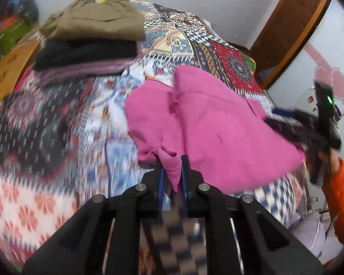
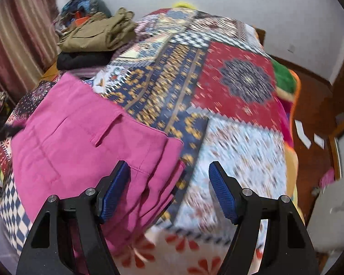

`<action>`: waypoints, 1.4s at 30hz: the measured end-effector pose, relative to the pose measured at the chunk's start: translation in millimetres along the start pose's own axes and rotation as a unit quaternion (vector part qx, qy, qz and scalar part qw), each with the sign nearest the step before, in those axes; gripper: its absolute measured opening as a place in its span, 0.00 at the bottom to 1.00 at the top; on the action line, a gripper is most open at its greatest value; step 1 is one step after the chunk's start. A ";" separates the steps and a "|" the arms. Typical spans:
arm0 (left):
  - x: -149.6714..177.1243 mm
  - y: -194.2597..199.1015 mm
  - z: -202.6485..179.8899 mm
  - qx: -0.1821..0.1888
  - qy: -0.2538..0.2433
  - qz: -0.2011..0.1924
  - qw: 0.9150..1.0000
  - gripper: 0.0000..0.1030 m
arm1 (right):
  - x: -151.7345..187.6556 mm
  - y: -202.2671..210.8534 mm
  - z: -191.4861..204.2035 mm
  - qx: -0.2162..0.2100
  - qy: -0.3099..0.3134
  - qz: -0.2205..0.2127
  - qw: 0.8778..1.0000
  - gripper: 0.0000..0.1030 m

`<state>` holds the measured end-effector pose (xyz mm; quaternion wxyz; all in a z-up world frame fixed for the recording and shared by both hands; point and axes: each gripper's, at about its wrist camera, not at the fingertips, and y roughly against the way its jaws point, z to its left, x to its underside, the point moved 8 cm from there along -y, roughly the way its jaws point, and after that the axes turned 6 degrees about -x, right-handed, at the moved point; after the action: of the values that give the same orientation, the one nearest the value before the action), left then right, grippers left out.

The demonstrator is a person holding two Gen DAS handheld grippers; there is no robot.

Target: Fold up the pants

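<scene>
Patchwork bedspread (image 2: 229, 87) covering bed, showing red medallion panel, navy-and-gold panel, pale floral panel; stack of folded clothes (image 1: 89, 39) sitting at far corner, olive garment (image 2: 98, 34) lying on top, black garment (image 1: 87, 53) under it, mauve garment (image 1: 80, 70) at bottom; striped curtain (image 2: 18, 34) hanging beyond stack; green blanket (image 2: 284, 75) peeking out at far edge; brown wooden door (image 1: 293, 27) standing against white wall (image 2: 252, 4).

Bright magenta pants (image 1: 208, 123) over a patchwork bedspread (image 2: 229, 87) of red, navy, gold and white checks. Olive garment (image 1: 98, 20) atop black and mauve ones. Black claws (image 2: 169, 192) padded blue; orange sleeve (image 1: 341, 194).
</scene>
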<state>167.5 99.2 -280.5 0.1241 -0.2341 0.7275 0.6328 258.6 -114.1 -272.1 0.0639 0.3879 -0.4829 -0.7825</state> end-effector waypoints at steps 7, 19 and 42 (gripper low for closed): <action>27.8 35.1 14.4 -0.028 -0.006 -0.008 1.000 0.36 | -18.8 28.5 22.3 0.008 0.021 -0.032 0.999 0.67; -3.7 37.4 14.6 0.006 0.005 -0.015 1.000 0.22 | -9.3 81.2 63.6 -0.028 0.006 -0.086 0.996 0.67; 18.6 -7.0 19.7 0.014 0.014 0.041 0.999 0.38 | 37.7 19.8 69.1 -0.058 -0.029 -0.016 0.998 0.67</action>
<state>152.7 114.5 -298.7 0.0914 -0.2113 0.7468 0.6239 180.9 -93.6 -260.6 0.0598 0.3684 -0.4322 -0.8209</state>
